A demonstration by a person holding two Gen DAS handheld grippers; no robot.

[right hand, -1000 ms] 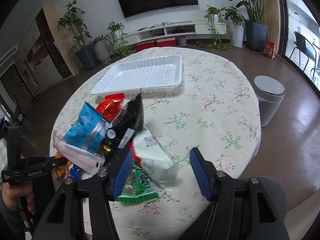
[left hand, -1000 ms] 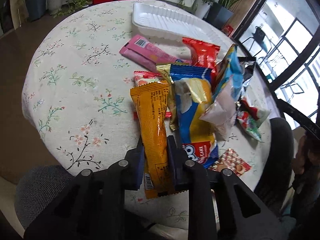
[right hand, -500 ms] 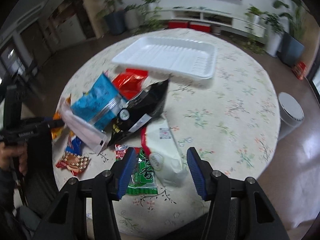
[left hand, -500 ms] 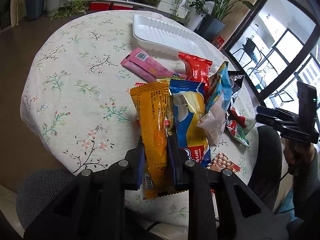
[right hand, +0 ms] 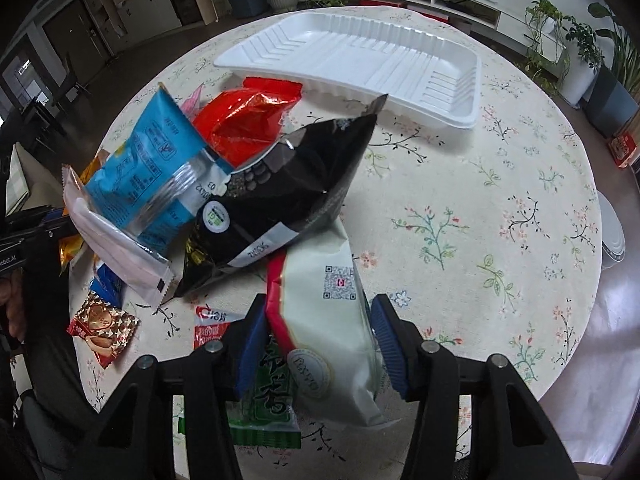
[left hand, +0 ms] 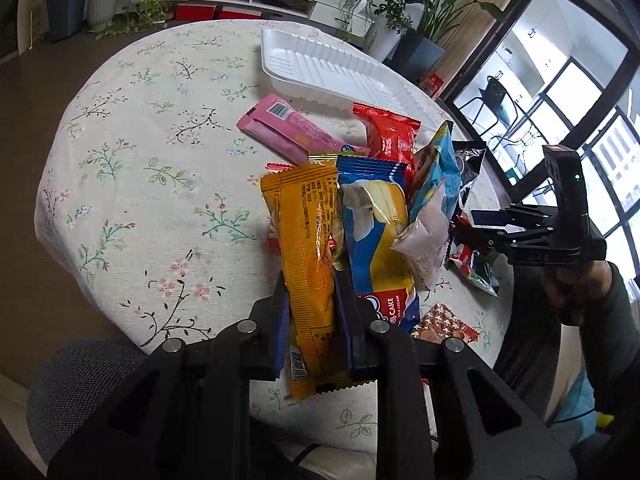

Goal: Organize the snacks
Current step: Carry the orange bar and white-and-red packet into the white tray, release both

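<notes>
Clearly, in the left wrist view the left claw is pinching the orange snack bar near its lower end, pads pressed on both long edges, the bar pointing away over the heap of snacks. Beside it lies the blue-and-yellow cake pack, touching the bar's right edge. Beyond the heap, toward the far edge of the tabletop, sits the white tray, bare inside; a pink pack and a red pack lie between heap and tray. The right claw shows at the right edge of the tabletop, over the green packet there.

From the right wrist view, the right claw straddles the pale white pouch, and its jaws have just been closing on it. The left pad appears to sit against the pouch's red seam; the right pad looks a sliver off the wrapper, so I judge the grip not yet made. A green packet lies under the pouch, a black bag leans over its far end, and the tray is well beyond.

To do this well, I would close only on the white pouch, keeping the lower pad clear of the green packet, then lift gently so the black bag slides off rather than tips the heap.
</notes>
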